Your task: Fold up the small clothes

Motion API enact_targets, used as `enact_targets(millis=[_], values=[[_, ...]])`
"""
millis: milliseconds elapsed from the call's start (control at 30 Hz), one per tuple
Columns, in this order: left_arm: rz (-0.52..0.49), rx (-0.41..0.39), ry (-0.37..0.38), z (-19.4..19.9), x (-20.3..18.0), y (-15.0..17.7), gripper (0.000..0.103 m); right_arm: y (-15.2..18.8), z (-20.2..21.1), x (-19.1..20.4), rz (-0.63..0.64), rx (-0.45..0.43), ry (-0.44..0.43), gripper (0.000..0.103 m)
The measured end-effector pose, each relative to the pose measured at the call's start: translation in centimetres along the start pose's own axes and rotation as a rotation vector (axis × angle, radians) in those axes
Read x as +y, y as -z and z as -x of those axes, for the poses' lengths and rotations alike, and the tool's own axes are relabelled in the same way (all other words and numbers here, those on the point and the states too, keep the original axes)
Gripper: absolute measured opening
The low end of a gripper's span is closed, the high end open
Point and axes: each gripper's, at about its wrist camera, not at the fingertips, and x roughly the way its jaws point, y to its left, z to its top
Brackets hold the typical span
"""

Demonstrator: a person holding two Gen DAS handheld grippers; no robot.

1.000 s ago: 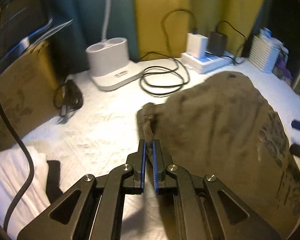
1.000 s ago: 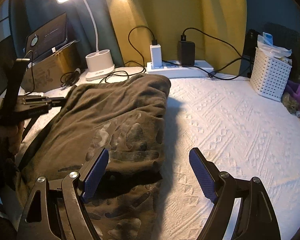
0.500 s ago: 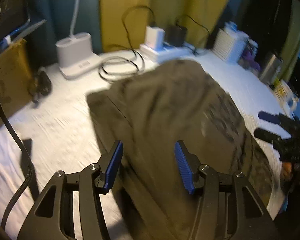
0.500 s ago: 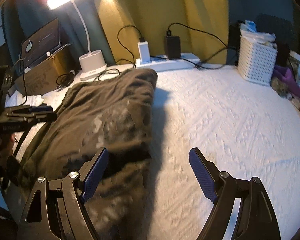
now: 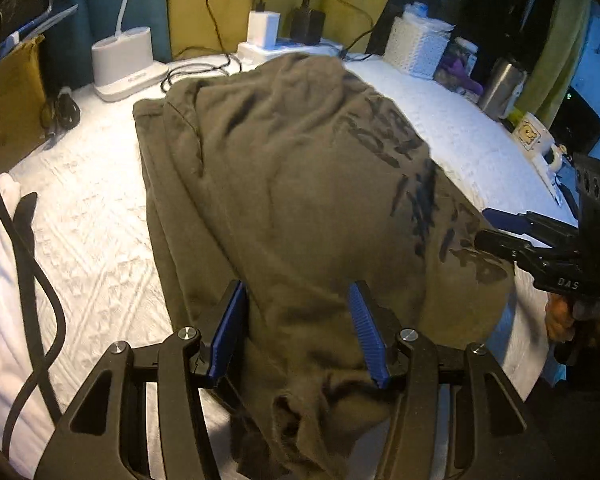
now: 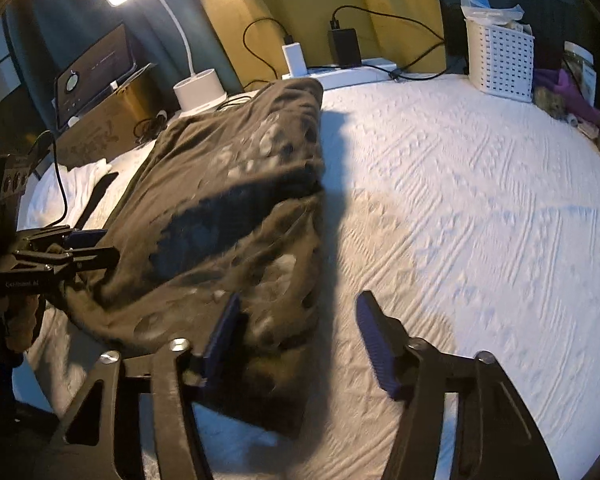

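Now we see the olive sweatshirt lying on the white bedspread, its long axis running away toward the power strip. Our left gripper is half open astride its near hem; our right gripper is closing, the near right corner between its fingers, not pinched.

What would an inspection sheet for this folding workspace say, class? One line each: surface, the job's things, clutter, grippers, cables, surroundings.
Surface: white textured bedspread, wrinkled.
Job's things: olive printed garment, folded lengthwise, near end bunched.
Clutter: white basket, metal cup, mug, cardboard box.
Grippers: left gripper open astride the garment's near end; right gripper closing, garment edge between its jaws.
Cables: charger leads at the power strip; a black cable at left.
Surroundings: lit desk lamp, yellow curtain.
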Motion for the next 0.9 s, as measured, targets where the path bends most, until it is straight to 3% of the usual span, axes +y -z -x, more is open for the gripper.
enact_targets(millis=[100,167,367,900], values=[[-0.009,-0.047,-0.028,0.7,-0.4,0.7,0.017,0.6,0.0,1.3,0.021,-0.001,-0.011,0.028],[0.001,-0.084,-0.048,1.6,-0.3,0.9,0.004,0.7,0.5,2.2,0.05,-0.026,0.016,0.008],[0.031,-0.14,-0.058,3.8,-0.3,2.0,0.004,1.1,2.2,3.8,0.09,-0.044,0.03,0.008],[0.052,-0.11,-0.112,4.2,1.5,4.6,0.008,5.0,3.8,6.1,0.092,-0.021,0.122,0.01]])
